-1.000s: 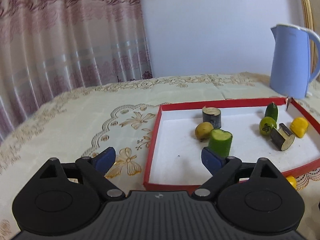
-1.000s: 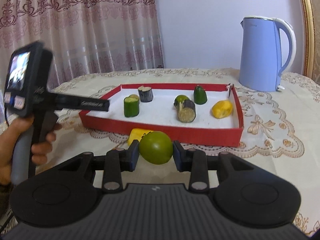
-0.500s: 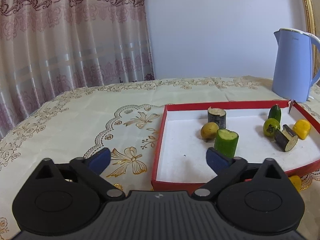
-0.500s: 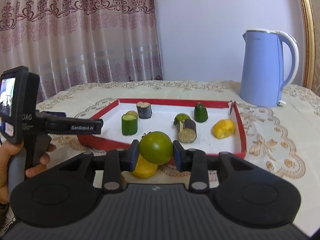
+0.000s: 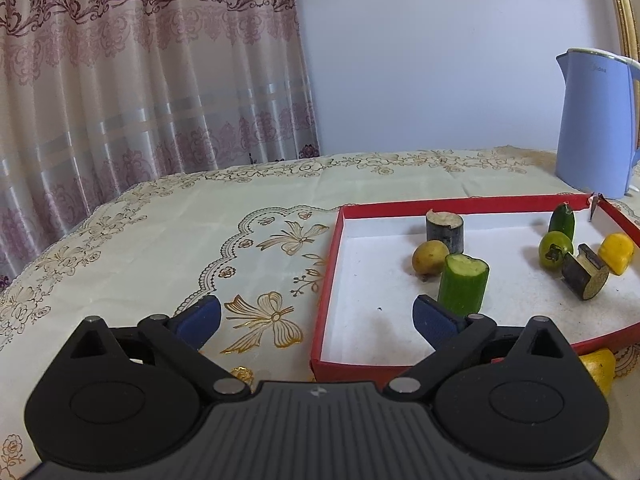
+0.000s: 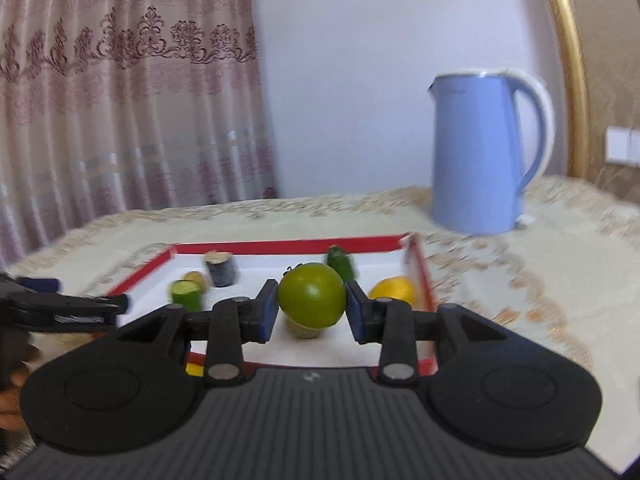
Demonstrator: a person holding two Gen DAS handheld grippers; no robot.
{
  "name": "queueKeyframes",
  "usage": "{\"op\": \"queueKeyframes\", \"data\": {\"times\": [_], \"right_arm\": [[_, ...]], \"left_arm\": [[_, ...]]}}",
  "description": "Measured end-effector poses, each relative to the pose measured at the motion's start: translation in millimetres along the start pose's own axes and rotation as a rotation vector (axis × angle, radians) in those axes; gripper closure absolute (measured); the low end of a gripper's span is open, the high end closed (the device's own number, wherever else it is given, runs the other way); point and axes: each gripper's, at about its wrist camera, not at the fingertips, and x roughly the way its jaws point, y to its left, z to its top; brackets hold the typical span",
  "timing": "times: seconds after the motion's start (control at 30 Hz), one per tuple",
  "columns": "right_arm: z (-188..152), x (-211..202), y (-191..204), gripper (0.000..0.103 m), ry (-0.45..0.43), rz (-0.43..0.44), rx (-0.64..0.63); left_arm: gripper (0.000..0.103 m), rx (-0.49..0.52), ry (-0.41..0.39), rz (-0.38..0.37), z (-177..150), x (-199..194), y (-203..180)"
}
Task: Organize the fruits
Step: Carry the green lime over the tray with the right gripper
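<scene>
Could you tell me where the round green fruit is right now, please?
In the right wrist view, the round green fruit sits centre frame, clamped between the right gripper's fingers above the near part of the red tray.

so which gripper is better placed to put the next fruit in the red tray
Right. The right gripper is shut on the green fruit, held in front of the red tray. The left gripper is open and empty, near the tray's corner.

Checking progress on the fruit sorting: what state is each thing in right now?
Right gripper: shut on green round fruit.
Left gripper: open, empty.
Red tray: holds several pieces.
Cucumber piece: upright in tray.
Yellow piece: outside tray.
Kettle: upright, lid closed.
</scene>
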Motion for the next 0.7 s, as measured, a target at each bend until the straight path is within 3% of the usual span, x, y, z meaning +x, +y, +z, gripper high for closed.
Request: {"op": "queueKeyframes", "data": {"times": [0.7], "right_arm": [[-8.7, 3.4, 2.7, 0.07, 0.033, -0.004, -0.047]], "left_arm": [[0.0, 0.003, 0.022, 0.009, -2.5, 3.2, 2.3]]}}
